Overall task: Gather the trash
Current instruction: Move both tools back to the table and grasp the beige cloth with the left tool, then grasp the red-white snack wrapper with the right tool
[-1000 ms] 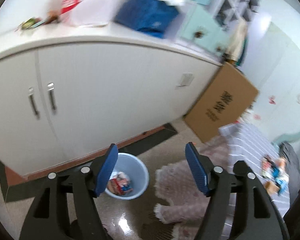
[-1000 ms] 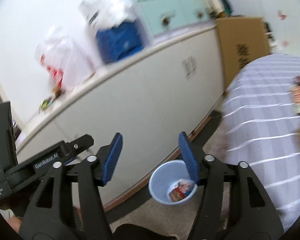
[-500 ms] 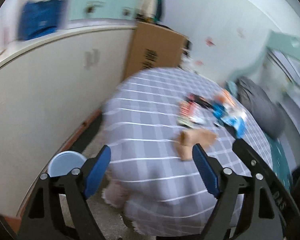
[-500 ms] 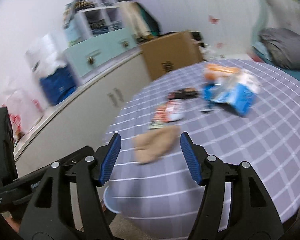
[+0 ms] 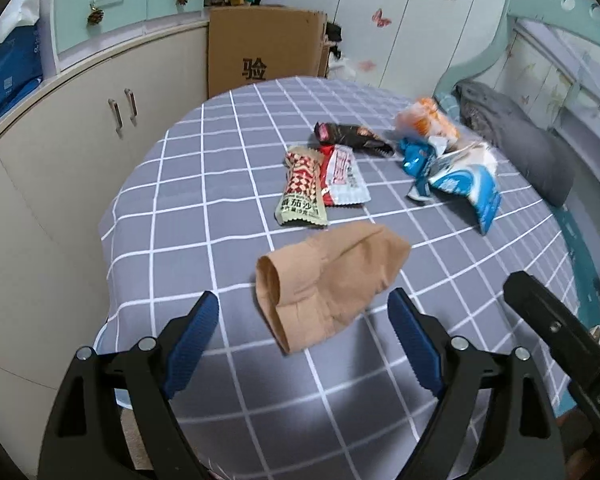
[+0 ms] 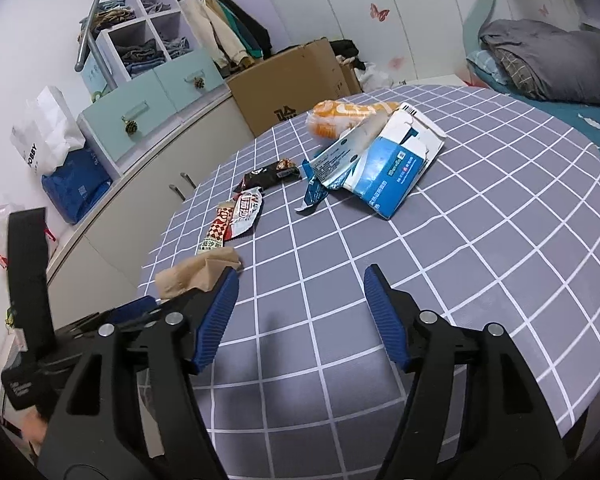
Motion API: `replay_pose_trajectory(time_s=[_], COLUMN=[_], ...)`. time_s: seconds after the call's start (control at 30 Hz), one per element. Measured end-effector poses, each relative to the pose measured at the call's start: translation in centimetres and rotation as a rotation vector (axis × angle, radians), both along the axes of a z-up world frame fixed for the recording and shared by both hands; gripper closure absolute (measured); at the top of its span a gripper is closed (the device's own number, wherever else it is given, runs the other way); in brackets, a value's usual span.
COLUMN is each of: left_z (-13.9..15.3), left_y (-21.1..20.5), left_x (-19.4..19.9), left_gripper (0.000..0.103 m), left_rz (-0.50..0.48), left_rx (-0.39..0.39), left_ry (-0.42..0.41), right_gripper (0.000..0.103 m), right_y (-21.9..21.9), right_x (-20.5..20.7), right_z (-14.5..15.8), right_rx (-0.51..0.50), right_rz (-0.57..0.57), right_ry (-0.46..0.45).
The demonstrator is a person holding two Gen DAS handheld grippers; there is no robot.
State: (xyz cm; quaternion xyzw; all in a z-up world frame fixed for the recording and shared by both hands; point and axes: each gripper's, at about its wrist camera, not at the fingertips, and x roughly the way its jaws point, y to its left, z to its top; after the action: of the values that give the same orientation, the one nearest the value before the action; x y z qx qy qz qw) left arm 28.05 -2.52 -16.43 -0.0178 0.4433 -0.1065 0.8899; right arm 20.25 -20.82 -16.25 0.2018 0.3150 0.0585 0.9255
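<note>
Left wrist view: left gripper (image 5: 302, 342) jaws wide, empty, bracketing the paper bag (image 5: 327, 282), likely first pickup.
Right gripper (image 6: 298, 320): jaws wide, empty, over bare table (image 6: 480, 240).

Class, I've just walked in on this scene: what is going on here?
A person holding a gripper in each hand is clearing litter off a bed with a grey checked cover. Both the left gripper and right gripper are open and hold nothing. The left one faces a crumpled brown paper bag. Beyond lie snack wrappers, a torn blue box and an orange packet, none picked up yet.
</note>
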Motion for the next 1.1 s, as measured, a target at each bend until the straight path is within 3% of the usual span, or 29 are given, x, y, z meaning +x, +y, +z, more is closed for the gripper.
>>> replay_pose_trajectory(time_s=[0.13, 0.2, 0.3, 0.37, 0.43, 0.73, 0.93, 1.1], left_z=[0.0, -0.2, -0.1, 0.0, 0.0, 1.7, 2.8, 2.3], left_y=[-0.6, -0.9, -1.3, -1.2, -0.7, 6.1, 10.9, 13.5], left_x=[0.7, 0.9, 0.6, 0.4, 0.4, -0.1, 0.0, 0.4], left_gripper=[0.019, 0.029, 0.054, 0.083, 0.093, 0.095, 0.096, 0.096], left_rz=[-0.02, -0.029, -0.041, -0.06, -0.063, 0.097, 0.247, 0.304], left_rx=[0.022, 0.05, 0.101, 0.109, 0.067, -0.121, -0.155, -0.178], left_ry=[-0.022, -0.02, -0.021, -0.029, -0.023, -0.079, -0.141, -0.137], right_gripper=[0.038, 0.038, 0.038, 0.038, 0.038, 0.038, 0.049, 0.057], right_y=[0.2, 0.3, 0.6, 0.8, 1.2, 4.9, 9.7, 12.7], right_x=[0.7, 0.9, 1.3, 1.7, 2.0, 4.3, 7.2, 10.4], right_z=[-0.1, -0.1, 0.1, 0.1, 0.3, 1.1, 1.5, 1.2], right_rx=[-0.003, -0.007, -0.015, -0.013, -0.012, -0.059, -0.155, -0.23], right_rz=[0.012, 0.016, 0.024, 0.031, 0.036, 0.124, 0.236, 0.281], right_ry=[0.013, 0.018, 0.022, 0.026, 0.028, 0.04, 0.059, 0.096])
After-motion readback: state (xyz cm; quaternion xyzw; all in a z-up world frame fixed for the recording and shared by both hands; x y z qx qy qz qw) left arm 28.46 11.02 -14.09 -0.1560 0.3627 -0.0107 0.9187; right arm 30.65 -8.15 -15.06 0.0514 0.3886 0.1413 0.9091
